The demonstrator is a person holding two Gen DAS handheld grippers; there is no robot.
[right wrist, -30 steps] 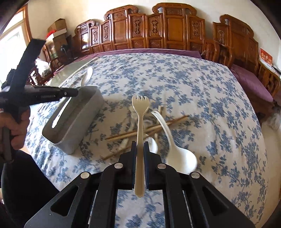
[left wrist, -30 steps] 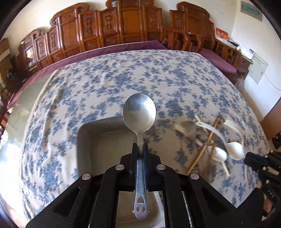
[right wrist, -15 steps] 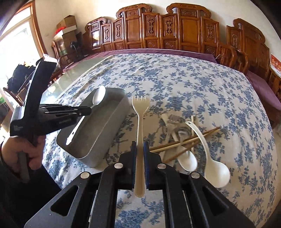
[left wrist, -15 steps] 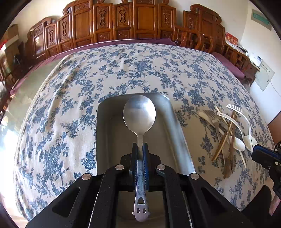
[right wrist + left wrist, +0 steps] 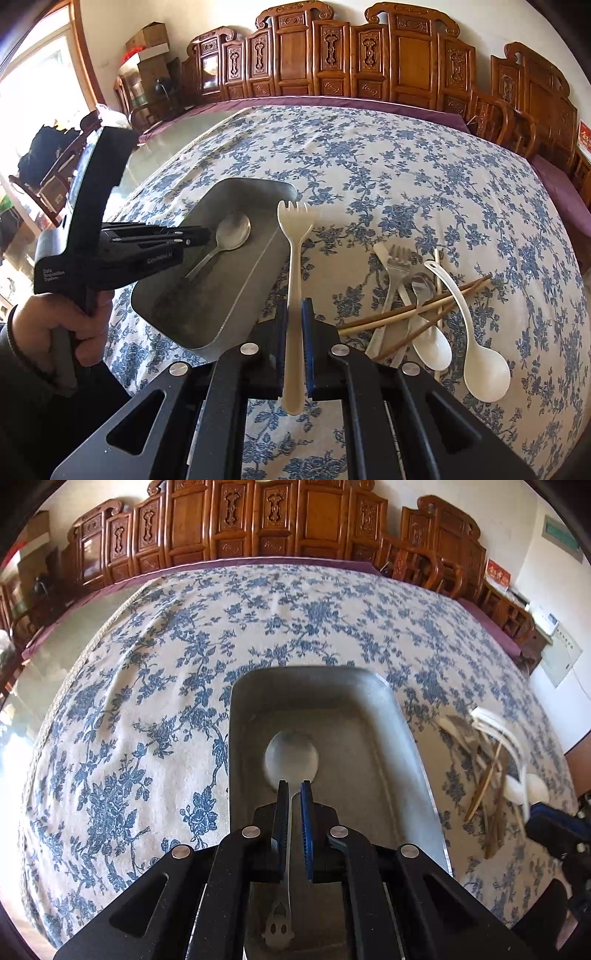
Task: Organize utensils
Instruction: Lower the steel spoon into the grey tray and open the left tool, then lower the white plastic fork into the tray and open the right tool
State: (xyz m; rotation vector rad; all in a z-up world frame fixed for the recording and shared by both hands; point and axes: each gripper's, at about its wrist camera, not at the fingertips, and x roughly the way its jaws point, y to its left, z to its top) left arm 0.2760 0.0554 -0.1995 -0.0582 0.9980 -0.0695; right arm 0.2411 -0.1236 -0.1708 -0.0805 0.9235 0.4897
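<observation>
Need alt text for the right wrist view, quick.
The right gripper holds a cream plastic fork upright above the floral tablecloth. Left, a metal spoon lies in the metal tray; right, remaining utensils lie piled.

Floral tablecloth (image 5: 388, 177) under tray (image 5: 258, 291), utensils (image 5: 424, 314)

Left gripper (image 5: 192, 236) body — white print reads "Data Acquisition System".

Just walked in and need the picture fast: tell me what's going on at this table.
A person is sorting utensils with two tools. The left hand-held gripper has opened over the metal tray, and the metal spoon now lies inside it. The right hand-held gripper holds a cream plastic fork upright, not yet placed. More spoons, a fork and chopsticks lie piled on the floral tablecloth.
</observation>
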